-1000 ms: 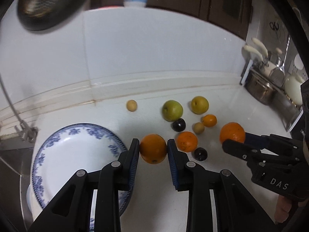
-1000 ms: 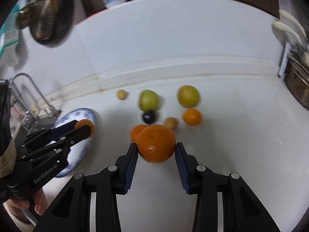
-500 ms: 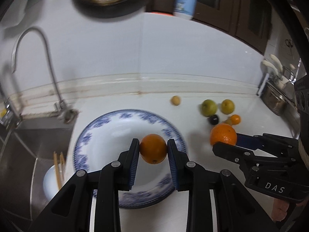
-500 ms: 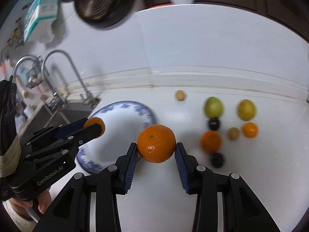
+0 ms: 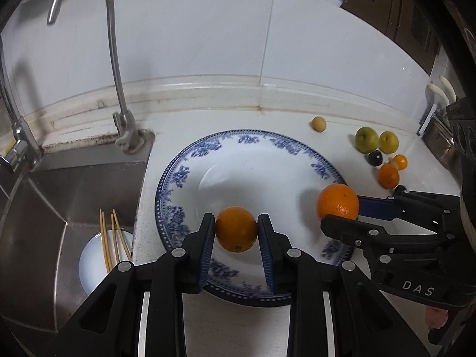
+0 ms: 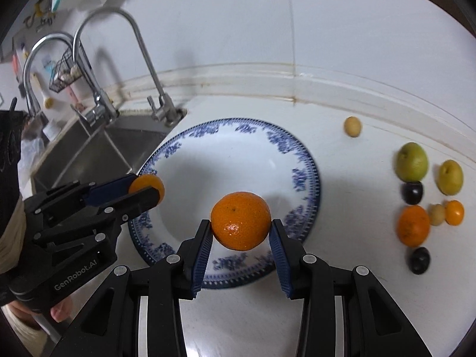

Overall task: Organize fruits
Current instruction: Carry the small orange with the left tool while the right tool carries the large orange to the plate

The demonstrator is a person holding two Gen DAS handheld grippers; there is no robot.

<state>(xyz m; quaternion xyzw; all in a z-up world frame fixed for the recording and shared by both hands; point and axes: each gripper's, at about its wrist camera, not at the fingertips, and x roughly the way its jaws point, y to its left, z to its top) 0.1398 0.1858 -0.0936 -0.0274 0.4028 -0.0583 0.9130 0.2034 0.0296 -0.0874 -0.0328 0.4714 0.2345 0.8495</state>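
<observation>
The left hand-held gripper point(image 5: 236, 235) is clenched on a small orange point(image 5: 236, 228) above the blue-patterned plate point(image 5: 208, 154). The right hand-held gripper point(image 6: 241, 238) grasps a larger orange point(image 6: 241, 220) over the plate's near rim. Farther right, the other fruits point(image 6: 413, 224) lie clustered on the white tabletop point(image 6: 357, 178).
</observation>
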